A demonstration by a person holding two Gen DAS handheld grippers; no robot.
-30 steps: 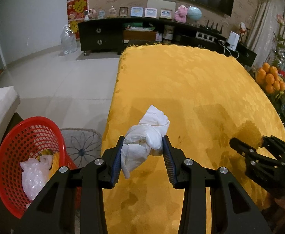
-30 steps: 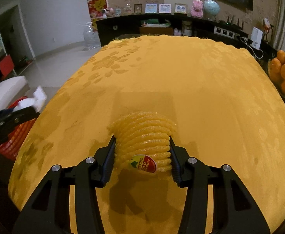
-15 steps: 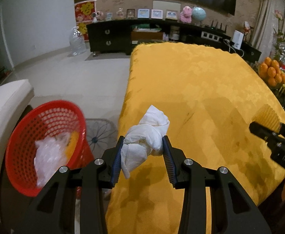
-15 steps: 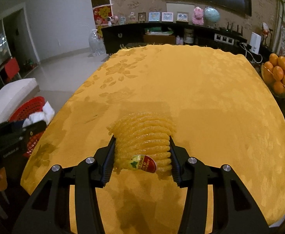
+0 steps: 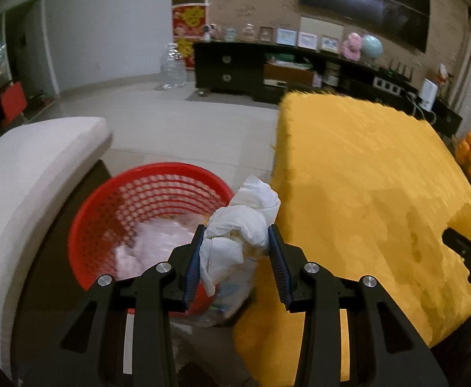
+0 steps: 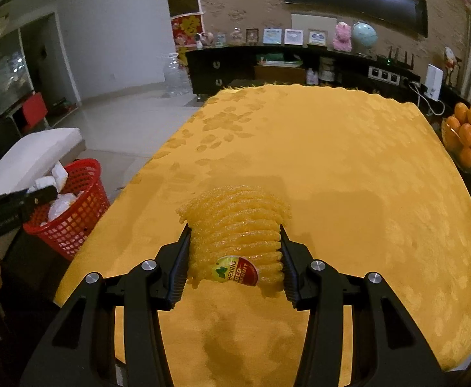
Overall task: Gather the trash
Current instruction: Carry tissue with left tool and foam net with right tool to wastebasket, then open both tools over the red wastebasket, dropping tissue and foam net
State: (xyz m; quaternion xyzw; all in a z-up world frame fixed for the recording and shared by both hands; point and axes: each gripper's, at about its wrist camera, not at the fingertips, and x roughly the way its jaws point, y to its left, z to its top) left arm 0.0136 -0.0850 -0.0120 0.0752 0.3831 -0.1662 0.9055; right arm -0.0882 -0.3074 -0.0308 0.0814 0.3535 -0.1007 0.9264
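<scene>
While left gripper (image 5: 235, 254) clamps crumpled tissue (image 5: 240, 225) at red basket (image 5: 106, 193) 3 o'clock rim, shift toward 9 before release; right gripper (image 6: 234, 258) grips foam net (image 6: 235, 222).

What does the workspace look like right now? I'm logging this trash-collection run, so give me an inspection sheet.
Surface: table under a yellow cloth, bare apart from the held item.
Job's things: crumpled white tissue held at the red basket, which already holds white trash; yellow foam fruit net held over the cloth.
Clutter: bowl of oranges at the table's right edge.
Grippers: left gripper shut on the tissue; right gripper shut on the net.
Cables: white cord by the far sideboard.
Surroundings: white cushioned seat, tiled floor, TV on wall.
</scene>
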